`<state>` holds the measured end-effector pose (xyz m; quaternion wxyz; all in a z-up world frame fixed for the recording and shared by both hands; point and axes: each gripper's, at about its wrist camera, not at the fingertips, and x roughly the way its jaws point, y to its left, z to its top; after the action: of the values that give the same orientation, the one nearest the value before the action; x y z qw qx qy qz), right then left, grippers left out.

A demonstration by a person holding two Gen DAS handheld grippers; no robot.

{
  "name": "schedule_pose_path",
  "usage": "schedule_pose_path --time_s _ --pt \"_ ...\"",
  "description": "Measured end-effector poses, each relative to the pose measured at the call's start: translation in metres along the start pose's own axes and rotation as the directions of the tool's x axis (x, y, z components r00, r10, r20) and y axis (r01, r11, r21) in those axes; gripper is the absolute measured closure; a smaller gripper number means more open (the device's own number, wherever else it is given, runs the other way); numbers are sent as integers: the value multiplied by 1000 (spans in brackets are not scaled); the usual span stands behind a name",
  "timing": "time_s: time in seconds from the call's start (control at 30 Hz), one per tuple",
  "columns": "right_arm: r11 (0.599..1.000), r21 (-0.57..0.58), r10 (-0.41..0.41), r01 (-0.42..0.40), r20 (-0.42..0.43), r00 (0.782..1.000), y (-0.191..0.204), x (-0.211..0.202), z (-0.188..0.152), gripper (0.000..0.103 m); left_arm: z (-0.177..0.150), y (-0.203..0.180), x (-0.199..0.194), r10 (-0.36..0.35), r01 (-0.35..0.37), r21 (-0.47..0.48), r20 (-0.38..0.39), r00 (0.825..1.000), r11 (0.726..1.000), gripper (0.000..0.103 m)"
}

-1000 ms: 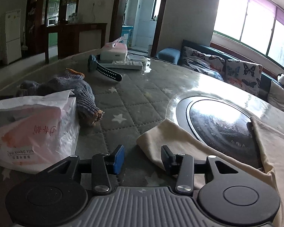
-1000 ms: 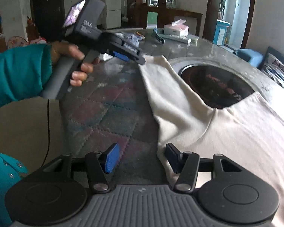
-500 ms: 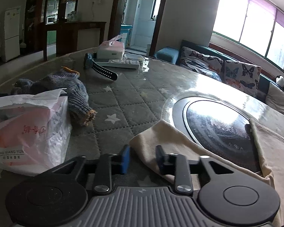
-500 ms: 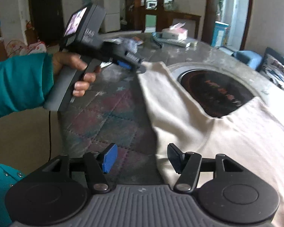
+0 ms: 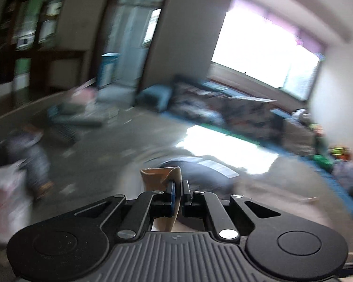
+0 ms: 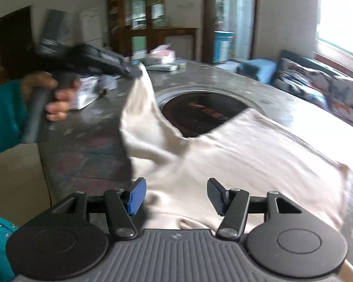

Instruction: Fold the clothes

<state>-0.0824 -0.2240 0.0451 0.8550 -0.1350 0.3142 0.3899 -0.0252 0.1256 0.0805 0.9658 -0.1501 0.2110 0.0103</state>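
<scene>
On the round table, a cream garment is spread on the near right, beside the dark inset disc. Its left sleeve is raised off the surface, pinched at the tip by the left tongs, whose jaws have just been closing and are clamped on the cloth. The right tongs are held about half open above the garment's near edge, nothing gripped between them.

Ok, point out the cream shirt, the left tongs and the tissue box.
cream shirt [image 6: 247,155]: right wrist view, on the flat body of the fabric.
left tongs [image 5: 178,189]: left wrist view, between the fingertips pinching the sleeve end.
tissue box [image 6: 163,55]: right wrist view, on its pink top.
</scene>
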Motion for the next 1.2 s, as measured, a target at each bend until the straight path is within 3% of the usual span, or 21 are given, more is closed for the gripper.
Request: schedule_pose_path --time_s 0.13,0.37,0.57,0.73,0.83,0.93,1.07,1.2 --pt "994 83 -70 68 13 997 -24 -15 -12 45 13 -49 -7 -166 165 37 12 986 986 98" --pt "966 214 -155 148 17 988 -59 -37 -39 45 -5 -118 -16 -374 376 84 -47 926 923 98" --pt "927 310 -222 211 -1 975 -84 -46 -60 45 -41 -157 -3 -488 502 79 -150 860 861 97" --pt "899 358 -263 253 -22 965 -95 -57 -73 45 -76 -167 16 -491 536 92 -295 819 839 88" --pt "893 361 -275 268 -31 961 -97 -64 -76 45 -83 -152 12 -463 522 128 -318 827 843 79" --pt "893 363 -273 264 -27 962 -99 -69 -76 45 -83 -123 0 -414 480 189 -303 858 857 73" --pt "896 366 -263 252 -19 964 -101 -65 -69 46 -86 -86 -6 -298 377 295 -279 913 878 68" --pt "901 365 -242 235 -26 970 -107 -47 -63 54 -93 -60 -13 -215 303 326 -280 936 895 67"
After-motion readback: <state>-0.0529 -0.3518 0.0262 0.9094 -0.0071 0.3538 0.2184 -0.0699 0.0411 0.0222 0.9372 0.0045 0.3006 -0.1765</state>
